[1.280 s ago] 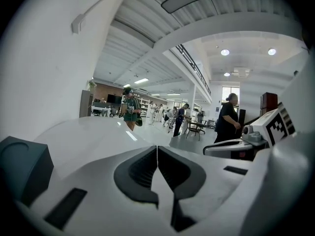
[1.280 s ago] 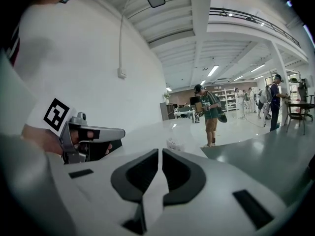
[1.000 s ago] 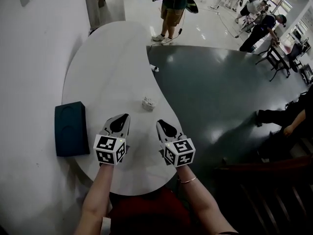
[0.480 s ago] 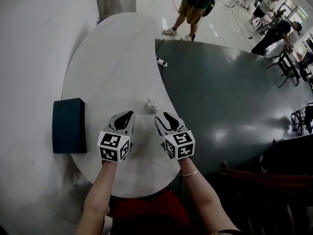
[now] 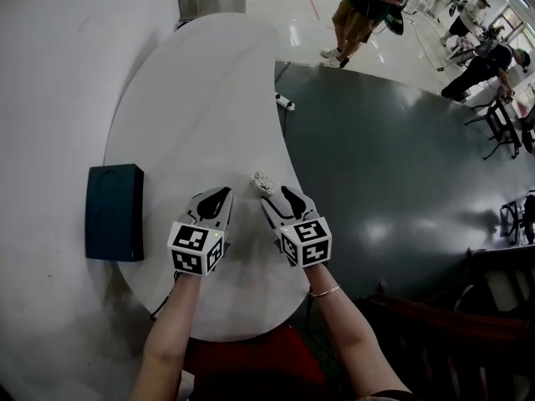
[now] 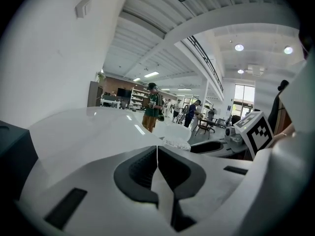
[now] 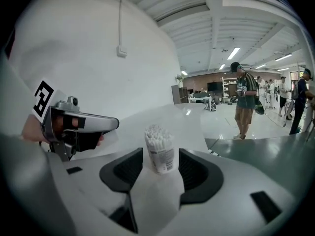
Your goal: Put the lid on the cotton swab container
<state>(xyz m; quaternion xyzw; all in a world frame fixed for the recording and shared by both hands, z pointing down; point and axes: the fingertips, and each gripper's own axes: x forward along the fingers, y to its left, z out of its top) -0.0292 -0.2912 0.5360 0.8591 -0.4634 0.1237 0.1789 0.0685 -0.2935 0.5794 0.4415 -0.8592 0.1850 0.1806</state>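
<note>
The cotton swab container (image 5: 263, 180) stands upright on the white table (image 5: 192, 98), a clear tub packed with white swabs and with nothing covering its top. My right gripper (image 5: 281, 196) is just short of it. Its jaws are opening, and in the right gripper view the cotton swab container (image 7: 160, 149) rises in the gap of my right gripper (image 7: 160, 157) without touching either pad. My left gripper (image 5: 214, 200) lies level with it to the left, jaws closed together with nothing seen between them. No lid shows in any view. The left gripper view has my left gripper (image 6: 157, 149) and the swab tops (image 6: 176, 142).
A dark blue box (image 5: 113, 211) lies on the table's left edge. A small white object (image 5: 287, 103) sits at the table's right rim, where the top curves in above dark floor (image 5: 393, 165). A person (image 5: 368, 7) stands beyond the table; others are far right.
Both grippers have moved forward on the table, and the right one now sits close to the container. The right jaws have spread apart.
</note>
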